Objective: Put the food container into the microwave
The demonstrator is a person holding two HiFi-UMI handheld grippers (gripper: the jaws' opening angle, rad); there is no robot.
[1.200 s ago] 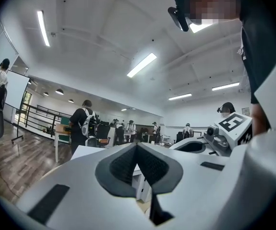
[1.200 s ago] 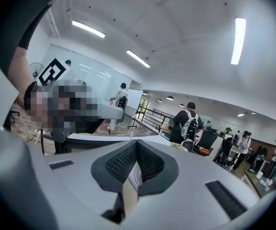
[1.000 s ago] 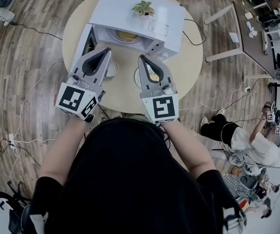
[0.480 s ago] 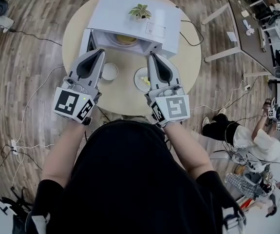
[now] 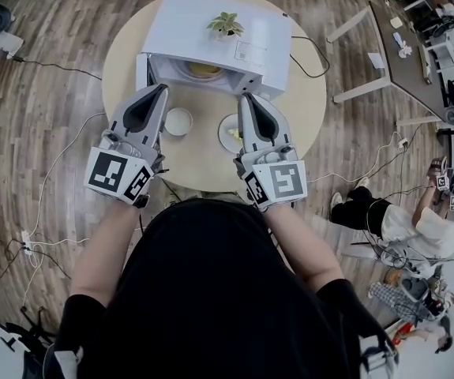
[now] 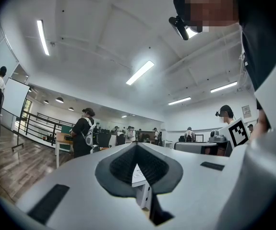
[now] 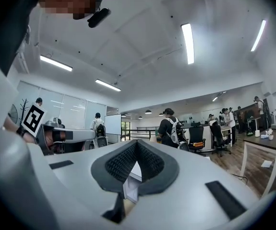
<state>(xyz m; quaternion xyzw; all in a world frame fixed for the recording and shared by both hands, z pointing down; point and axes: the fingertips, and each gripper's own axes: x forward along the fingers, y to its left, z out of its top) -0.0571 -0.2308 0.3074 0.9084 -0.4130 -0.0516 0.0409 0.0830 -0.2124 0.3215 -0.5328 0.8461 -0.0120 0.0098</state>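
Note:
A white microwave (image 5: 211,30) stands at the far side of the round table (image 5: 203,160), its door (image 5: 141,71) swung open to the left; a yellowish plate (image 5: 204,69) shows inside. A round food container (image 5: 228,133) with yellow food sits on the table in front of it, half hidden by my right gripper (image 5: 246,98). That gripper hangs just to the container's right, shut and empty. Beside a white round lid (image 5: 178,121), my left gripper (image 5: 160,90) is shut too, holding nothing. In both gripper views the jaws meet at the tips (image 6: 137,145) (image 7: 137,142), pointing level across the room.
A small potted plant (image 5: 225,24) sits on the microwave's top. A black cable (image 5: 309,61) runs off the table's right edge. Cables lie on the wooden floor at left, and a person (image 5: 400,227) sits on the floor at right.
My right gripper has shifted to the right, off the food container, which now shows at its left. The left gripper has drawn back slightly beside the lid.

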